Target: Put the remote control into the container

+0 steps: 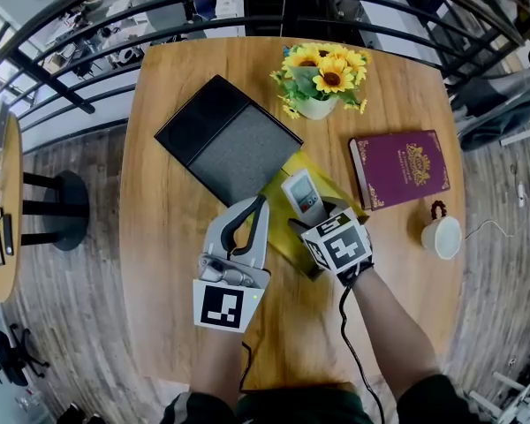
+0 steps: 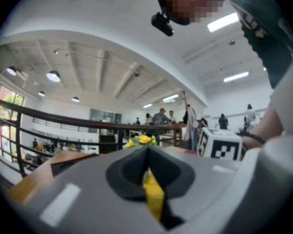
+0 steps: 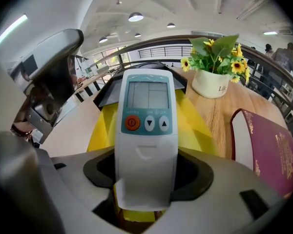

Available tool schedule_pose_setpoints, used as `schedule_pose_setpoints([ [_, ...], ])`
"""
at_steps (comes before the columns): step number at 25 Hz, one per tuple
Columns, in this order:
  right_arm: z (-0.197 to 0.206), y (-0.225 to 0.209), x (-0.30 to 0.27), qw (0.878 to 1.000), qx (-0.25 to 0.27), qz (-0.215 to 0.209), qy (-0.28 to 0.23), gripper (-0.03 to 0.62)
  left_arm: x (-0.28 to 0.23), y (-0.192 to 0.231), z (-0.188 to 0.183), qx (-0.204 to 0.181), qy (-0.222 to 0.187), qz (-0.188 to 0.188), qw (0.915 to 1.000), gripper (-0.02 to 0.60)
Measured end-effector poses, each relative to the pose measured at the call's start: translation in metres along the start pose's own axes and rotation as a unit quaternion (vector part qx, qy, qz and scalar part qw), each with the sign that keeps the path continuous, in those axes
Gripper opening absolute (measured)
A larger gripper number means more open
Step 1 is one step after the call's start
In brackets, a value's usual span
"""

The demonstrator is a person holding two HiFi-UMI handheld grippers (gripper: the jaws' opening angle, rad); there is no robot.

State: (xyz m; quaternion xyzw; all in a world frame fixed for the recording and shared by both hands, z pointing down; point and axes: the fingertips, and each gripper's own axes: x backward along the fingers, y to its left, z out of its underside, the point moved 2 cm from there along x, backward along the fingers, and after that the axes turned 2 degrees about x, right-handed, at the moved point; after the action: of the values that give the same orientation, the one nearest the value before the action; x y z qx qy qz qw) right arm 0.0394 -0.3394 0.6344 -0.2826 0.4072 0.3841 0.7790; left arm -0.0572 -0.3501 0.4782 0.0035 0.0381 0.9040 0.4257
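The white remote control [image 1: 302,194] with an orange button lies along my right gripper [image 1: 315,219], whose jaws are shut on its lower half. In the right gripper view the remote control [image 3: 147,130] fills the gap between the dark pads, above a yellow sheet [image 3: 100,130]. The container, a flat black tray [image 1: 225,140] with a grey floor, sits just beyond on the wooden table [image 1: 168,263]; its dark rim [image 3: 107,94] shows behind the remote. My left gripper [image 1: 262,200] hangs beside it to the left, jaws shut with nothing in them [image 2: 147,152].
A white pot of yellow flowers [image 1: 318,104] stands behind the tray. To the right lie a maroon book [image 1: 402,168], a bead bracelet [image 1: 437,208] and a white cup [image 1: 442,237]. A black railing [image 1: 247,20] runs past the table's far edge.
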Motion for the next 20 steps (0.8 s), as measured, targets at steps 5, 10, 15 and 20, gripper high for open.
schedule_pose_setpoints([
  [5,0.007,0.001,-0.007,1.000,0.008,-0.001,0.029,0.285,-0.002,-0.002,0.002,0.001,0.001,0.001,1.0000,-0.005],
  [10,0.009,-0.003,-0.011,0.999,0.019,0.002,0.047,0.284,-0.005,-0.004,0.002,0.007,-0.001,0.003,1.0000,-0.005],
  [15,0.011,-0.003,-0.013,0.998,0.028,0.007,0.052,0.284,-0.005,0.000,0.002,0.013,-0.003,-0.004,0.9999,-0.005],
  [20,0.011,-0.003,-0.015,0.997,0.038,0.011,0.067,0.285,-0.003,0.001,0.004,0.012,-0.001,-0.005,0.9999,-0.005],
])
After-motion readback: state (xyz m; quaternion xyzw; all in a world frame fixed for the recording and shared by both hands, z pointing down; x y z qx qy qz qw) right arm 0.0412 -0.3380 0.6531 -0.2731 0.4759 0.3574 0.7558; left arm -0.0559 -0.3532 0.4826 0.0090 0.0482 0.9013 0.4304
